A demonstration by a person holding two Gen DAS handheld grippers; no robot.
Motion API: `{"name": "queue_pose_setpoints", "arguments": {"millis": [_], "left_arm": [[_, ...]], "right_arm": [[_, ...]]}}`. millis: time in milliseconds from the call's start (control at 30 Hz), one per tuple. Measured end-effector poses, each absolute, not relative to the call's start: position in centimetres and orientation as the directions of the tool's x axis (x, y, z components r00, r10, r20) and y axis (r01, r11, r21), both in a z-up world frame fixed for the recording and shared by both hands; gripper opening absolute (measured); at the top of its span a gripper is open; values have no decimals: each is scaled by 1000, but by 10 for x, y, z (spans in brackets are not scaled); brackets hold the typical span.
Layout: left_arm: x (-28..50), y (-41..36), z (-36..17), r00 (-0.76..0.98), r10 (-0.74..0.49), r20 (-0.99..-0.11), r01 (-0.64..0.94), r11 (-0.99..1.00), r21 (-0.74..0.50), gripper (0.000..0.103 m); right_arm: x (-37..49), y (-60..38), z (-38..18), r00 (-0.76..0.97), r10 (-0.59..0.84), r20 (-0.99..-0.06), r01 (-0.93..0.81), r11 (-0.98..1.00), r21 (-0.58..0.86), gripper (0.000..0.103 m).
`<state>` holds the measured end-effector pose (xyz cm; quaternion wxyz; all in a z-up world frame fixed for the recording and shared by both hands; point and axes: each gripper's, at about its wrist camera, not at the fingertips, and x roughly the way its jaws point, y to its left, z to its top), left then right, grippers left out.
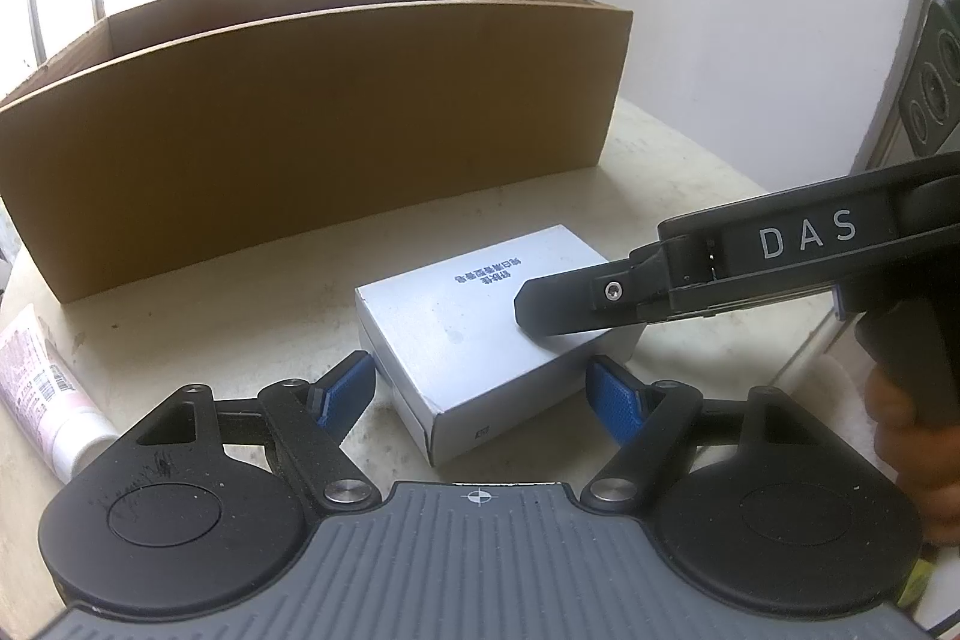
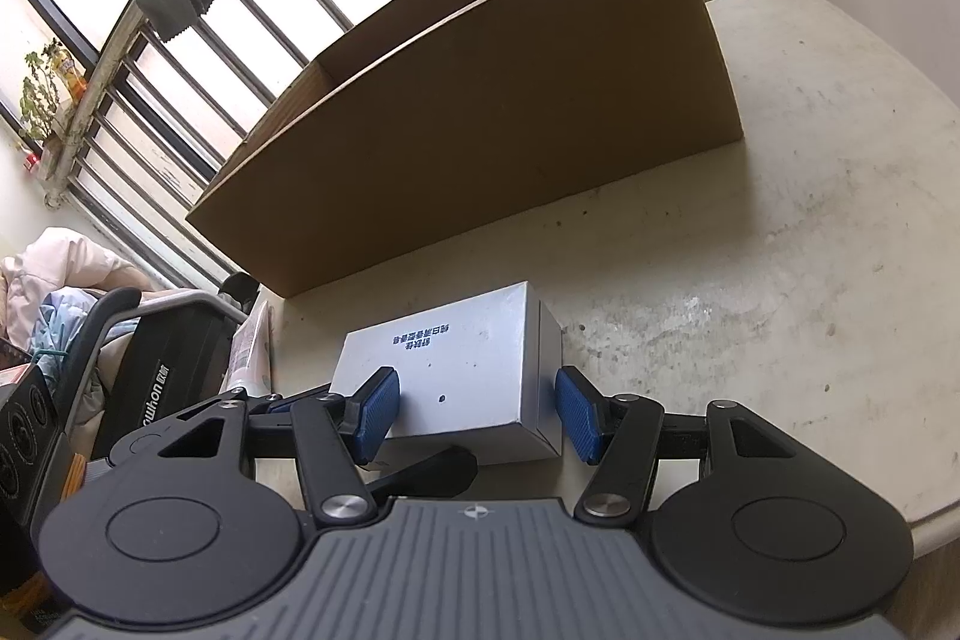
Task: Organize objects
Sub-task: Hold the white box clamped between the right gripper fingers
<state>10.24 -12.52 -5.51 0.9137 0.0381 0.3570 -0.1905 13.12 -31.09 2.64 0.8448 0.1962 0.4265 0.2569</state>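
A white rectangular box (image 1: 474,340) (image 2: 456,370) with blue print lies flat on the round table (image 1: 690,172), in front of a big open cardboard box (image 1: 300,130) (image 2: 480,130). My left gripper (image 1: 480,394) is open, and its blue pads stand on either side of the white box's near corner without touching it. My right gripper (image 1: 528,310) (image 2: 477,415) comes in from the right. It is open too, hovering at the box's near end; one pad hangs over the top face and the other is beside the right side. A black finger (image 2: 420,475) of the left gripper shows below the box.
A pink and white tube (image 1: 42,400) (image 2: 252,346) lies at the table's left edge. A hand (image 1: 900,430) holds the right gripper's handle. A barred window is behind the cardboard box. A black object (image 2: 162,376) and piled clothes sit beyond the table's left side.
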Motion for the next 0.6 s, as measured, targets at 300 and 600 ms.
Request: {"name": "queue_pose_setpoints", "arguments": {"millis": [300,600], "left_arm": [[101,-123,-55,672,-321,-668,376,924,-66,81],[96,-117,-52,688,-341,-641,389,919,-72,88]], "right_arm": [[132,-311,26,498,605,-622,-264,789,555,61],[131,-312,29,501,611,-612,-261,782,566,61]]}}
